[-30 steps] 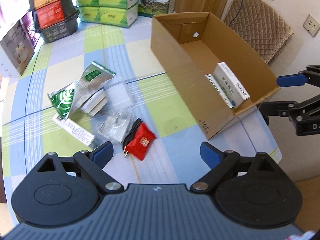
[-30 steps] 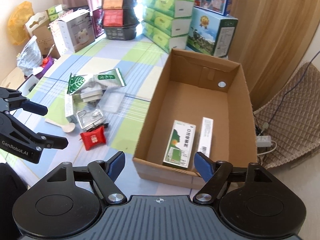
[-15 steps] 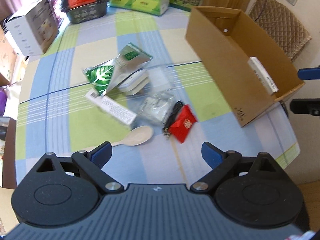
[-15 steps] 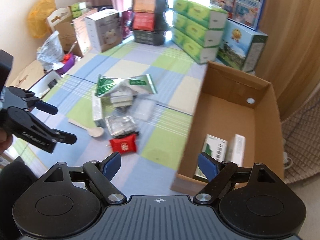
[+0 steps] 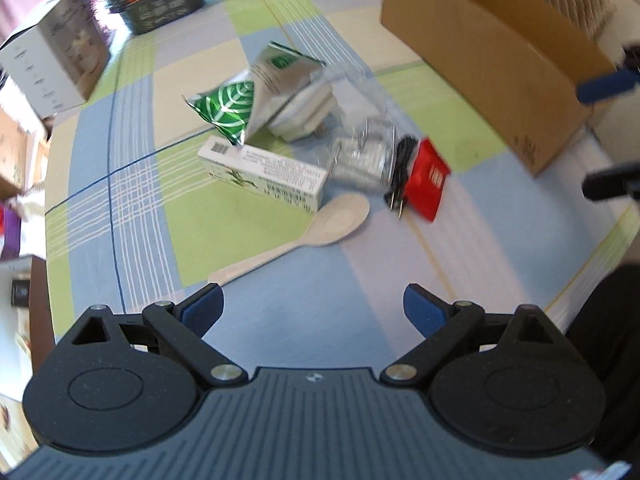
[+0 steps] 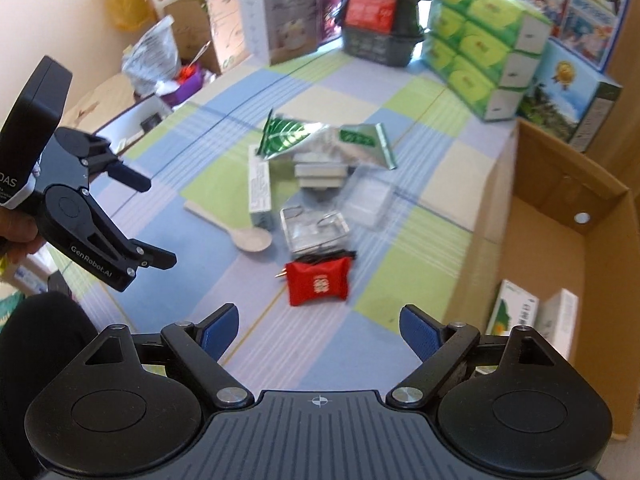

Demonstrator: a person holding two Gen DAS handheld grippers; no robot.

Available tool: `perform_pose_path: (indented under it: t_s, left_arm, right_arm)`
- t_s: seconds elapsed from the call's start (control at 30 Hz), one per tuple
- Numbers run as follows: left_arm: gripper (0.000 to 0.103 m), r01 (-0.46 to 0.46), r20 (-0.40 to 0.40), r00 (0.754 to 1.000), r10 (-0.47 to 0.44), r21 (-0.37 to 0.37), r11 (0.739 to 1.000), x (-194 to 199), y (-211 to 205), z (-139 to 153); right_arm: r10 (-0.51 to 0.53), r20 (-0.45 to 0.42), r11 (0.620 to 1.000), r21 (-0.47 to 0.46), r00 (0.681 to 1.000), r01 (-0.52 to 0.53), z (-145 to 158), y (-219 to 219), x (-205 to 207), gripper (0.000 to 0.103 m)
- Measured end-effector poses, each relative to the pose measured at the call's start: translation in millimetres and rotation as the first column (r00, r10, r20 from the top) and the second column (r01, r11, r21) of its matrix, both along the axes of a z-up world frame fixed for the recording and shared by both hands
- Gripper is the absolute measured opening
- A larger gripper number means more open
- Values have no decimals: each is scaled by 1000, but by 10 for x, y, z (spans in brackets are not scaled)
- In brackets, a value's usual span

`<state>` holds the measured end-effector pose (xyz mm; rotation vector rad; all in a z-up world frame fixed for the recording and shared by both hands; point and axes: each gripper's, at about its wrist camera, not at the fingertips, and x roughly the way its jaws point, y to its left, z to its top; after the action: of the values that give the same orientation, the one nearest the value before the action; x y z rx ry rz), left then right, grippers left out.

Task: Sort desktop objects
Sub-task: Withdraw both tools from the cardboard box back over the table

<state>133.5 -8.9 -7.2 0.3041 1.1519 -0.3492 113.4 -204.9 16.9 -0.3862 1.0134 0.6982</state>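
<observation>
In the left wrist view, the left tongs (image 5: 312, 306) are wide apart with nothing between them, and they hang above the checked tabletop (image 5: 132, 208). Just in front of them lies a pale spoon (image 5: 308, 234), with its bowl end beside a long white box (image 5: 264, 174). A shiny bag (image 5: 256, 100) with a green leaf leans over that box and over a flat grey thing. A clear packet (image 5: 362, 156) lies next to the box, and a black cord (image 5: 400, 172) sits between the packet and a red pouch (image 5: 428, 178). A big carton (image 5: 492, 52) stands on the far right side of the tabletop, apart from the pile. The blue tips of the right tongs (image 5: 600, 132) poke in at the right edge, blurred. In the right wrist view, the right tongs (image 6: 319, 330) are wide apart too and hold nothing. The red pouch (image 6: 318, 282) lies just ahead of them, touching the black cord (image 6: 326, 255). Behind it are the clear packet (image 6: 314, 228), the spoon (image 6: 240, 232), the long white box (image 6: 259, 186) and the shiny bag (image 6: 320, 140). The carton (image 6: 560, 216) is on the right, with two small boxes (image 6: 536, 320) standing inside it. The left tongs (image 6: 162, 222) hang at the left, wide apart, held by a hand (image 6: 18, 232). Green boxes (image 6: 480, 52) are stacked at the back.
</observation>
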Motion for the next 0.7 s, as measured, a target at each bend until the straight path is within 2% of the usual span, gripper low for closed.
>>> perform_pose_path:
  t_s: [0.27, 0.7]
  left_arm:
    - [94, 103, -3, 995, -103, 12, 995, 84, 20, -338]
    - [91, 165, 7, 986, -165, -36, 986, 410, 71, -556]
  right_arm:
    - [36, -33, 997, -61, 999, -38, -413, 252, 151, 85]
    - [12, -91, 993, -113, 996, -22, -871, 404, 494, 85]
